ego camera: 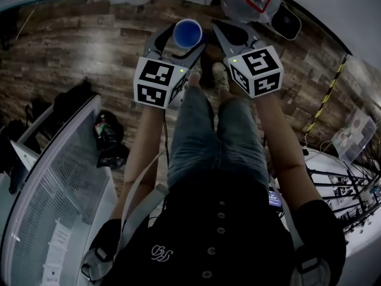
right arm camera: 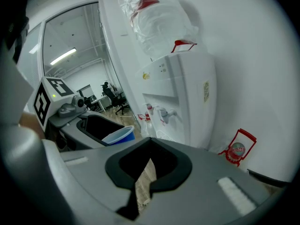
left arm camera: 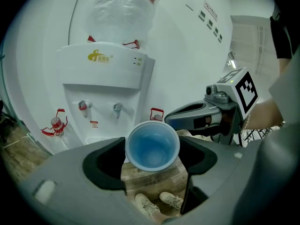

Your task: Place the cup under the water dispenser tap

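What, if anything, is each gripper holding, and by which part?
The left gripper holds the blue cup upright, with its pads on opposite sides of the cup's wall just below the rim. The right gripper holds nothing.

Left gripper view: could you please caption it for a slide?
Left gripper holds blue cup before the water dispenser taps.

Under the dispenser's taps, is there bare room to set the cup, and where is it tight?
The drip grille under the two taps looks bare, walled by the dispenser's recess. Tight: the right gripper hangs close beside the cup in the left gripper, and red-framed items flank the dispenser's base.
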Tool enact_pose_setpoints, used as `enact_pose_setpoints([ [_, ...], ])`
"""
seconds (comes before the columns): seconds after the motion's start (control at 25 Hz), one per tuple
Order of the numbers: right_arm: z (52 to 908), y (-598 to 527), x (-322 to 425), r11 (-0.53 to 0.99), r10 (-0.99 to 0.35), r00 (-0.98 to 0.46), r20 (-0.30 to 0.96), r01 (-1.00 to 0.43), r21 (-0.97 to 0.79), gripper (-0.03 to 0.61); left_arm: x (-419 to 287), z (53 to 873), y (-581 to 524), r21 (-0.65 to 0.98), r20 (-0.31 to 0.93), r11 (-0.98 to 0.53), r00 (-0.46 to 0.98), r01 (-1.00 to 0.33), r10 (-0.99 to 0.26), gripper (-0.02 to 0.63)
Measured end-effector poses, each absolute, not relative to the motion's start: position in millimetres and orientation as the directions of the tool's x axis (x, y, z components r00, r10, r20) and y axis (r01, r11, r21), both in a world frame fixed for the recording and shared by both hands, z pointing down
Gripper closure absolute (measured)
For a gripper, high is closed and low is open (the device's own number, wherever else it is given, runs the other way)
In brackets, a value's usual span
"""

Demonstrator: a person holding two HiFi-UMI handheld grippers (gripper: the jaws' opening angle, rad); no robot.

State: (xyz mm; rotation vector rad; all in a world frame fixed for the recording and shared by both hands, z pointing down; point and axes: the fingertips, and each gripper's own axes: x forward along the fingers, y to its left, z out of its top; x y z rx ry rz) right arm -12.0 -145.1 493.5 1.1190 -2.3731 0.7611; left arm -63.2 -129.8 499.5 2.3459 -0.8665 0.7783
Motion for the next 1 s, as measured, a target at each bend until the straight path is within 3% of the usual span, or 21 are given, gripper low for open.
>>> enact_pose_setpoints([
  [0.24, 509.9, -151.5, -16.6, 0.515, -0.583, -0.586, 0.563, -0.802, -0.303, 0.578, -61.5, 521.7, -144.6, 0.262, 0.647, -0.638, 0.622, -0.724, -0.441, 0.259],
  [1.0, 576.3, -185.1, -33.9, 0.45, -0.619, -0.534, 0.575, -0.842, -0.298, 0.578, -71.2, 578.6, -178.6, 0.26, 0.652, -0.698, 0.654, -0.667, -0.383, 0.258],
])
